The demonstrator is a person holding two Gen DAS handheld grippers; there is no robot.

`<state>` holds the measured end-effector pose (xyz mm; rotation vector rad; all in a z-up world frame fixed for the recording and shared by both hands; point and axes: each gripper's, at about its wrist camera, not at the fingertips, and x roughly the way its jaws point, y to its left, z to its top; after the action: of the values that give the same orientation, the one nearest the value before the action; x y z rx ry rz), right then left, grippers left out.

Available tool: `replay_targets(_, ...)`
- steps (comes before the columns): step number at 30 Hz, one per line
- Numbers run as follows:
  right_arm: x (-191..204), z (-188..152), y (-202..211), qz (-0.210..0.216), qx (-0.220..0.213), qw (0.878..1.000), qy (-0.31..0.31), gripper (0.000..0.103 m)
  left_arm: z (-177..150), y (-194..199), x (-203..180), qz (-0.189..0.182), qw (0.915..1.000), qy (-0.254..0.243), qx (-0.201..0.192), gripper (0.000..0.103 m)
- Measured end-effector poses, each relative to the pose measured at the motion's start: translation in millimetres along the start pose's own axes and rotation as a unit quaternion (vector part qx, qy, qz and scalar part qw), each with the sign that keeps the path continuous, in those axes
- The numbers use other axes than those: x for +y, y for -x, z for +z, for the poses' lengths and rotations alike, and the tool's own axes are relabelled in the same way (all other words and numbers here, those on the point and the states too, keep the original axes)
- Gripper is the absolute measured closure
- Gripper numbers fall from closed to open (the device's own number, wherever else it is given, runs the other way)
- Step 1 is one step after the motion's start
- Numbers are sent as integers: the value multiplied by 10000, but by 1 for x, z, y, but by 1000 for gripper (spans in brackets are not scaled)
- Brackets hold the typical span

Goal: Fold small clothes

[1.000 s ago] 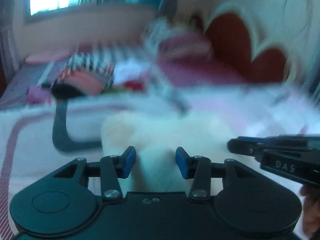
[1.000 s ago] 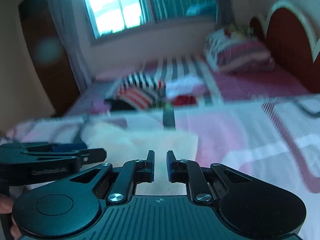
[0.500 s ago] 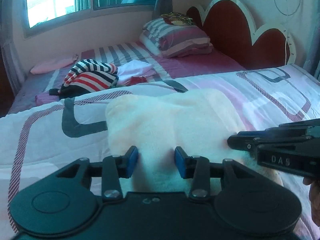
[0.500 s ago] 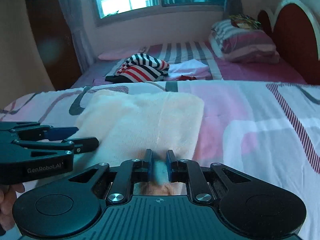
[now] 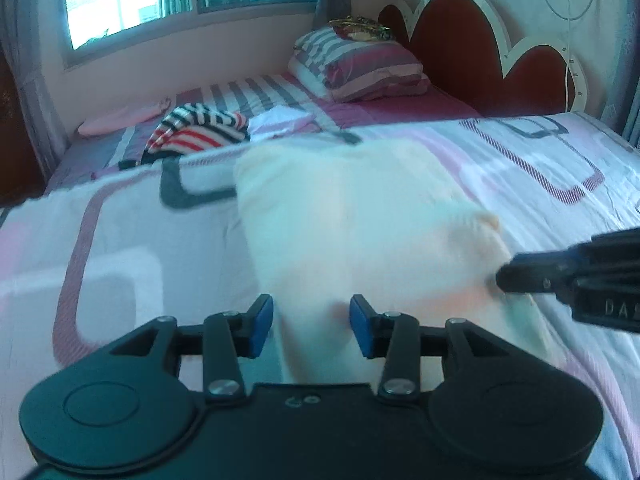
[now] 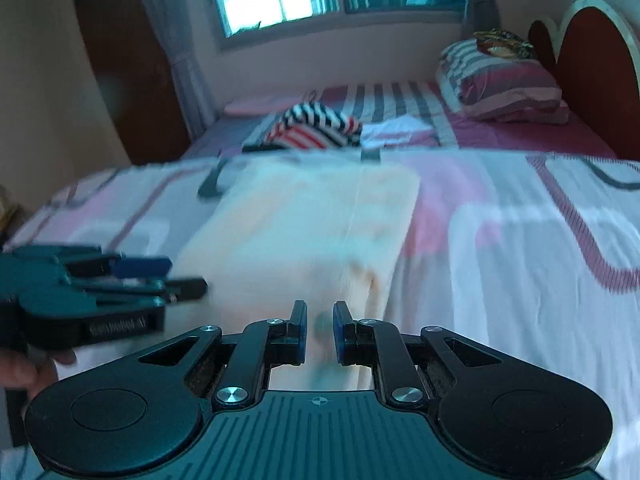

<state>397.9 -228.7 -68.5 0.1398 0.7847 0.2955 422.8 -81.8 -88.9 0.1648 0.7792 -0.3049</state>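
A cream fleecy garment (image 5: 344, 216) lies flat on the pink and white bedspread (image 5: 120, 248); it also shows in the right wrist view (image 6: 304, 224). My left gripper (image 5: 311, 326) is open, its blue pads astride the garment's near edge. My right gripper (image 6: 320, 330) is nearly shut, with a narrow gap, at the garment's near right corner; whether it pinches cloth is unclear. Each gripper shows in the other's view, the right one (image 5: 560, 276) and the left one (image 6: 100, 280).
A striped red, white and black garment (image 5: 200, 132) and a white cloth (image 5: 280, 120) lie farther back on the bed. A striped pillow (image 5: 360, 68) leans by the red headboard (image 5: 480, 52). A window (image 5: 132, 0) is behind.
The views steadied after a blurred sweep. My right gripper opened a little from its tighter closure. The garment's near right part looks slightly raised and rumpled.
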Motion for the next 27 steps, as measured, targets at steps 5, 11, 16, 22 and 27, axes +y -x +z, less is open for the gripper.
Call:
replay_targets(5, 5, -32, 14, 23, 125, 9999, -111, 89, -36, 18, 3, -40, 9997, 202, 130, 59)
replay_targets(11, 2, -37, 11, -74, 257, 9993, -251, 89, -31, 27, 2, 22, 9999, 109, 26, 32)
replay_targets(16, -23, -19, 23, -189, -283, 9955, -886, 17, -10, 31, 16, 72, 9990, 149, -421, 4)
replay_targets(22, -48, 7, 6, 35, -379, 9921, -1193, 38, 8, 5, 46, -490, 9939, 968, -184, 19)
replay_targets(27, -52, 19, -24, 242, -216, 9906, -1329, 53, 9, -15, 49, -671, 9907, 1180, -53, 28)
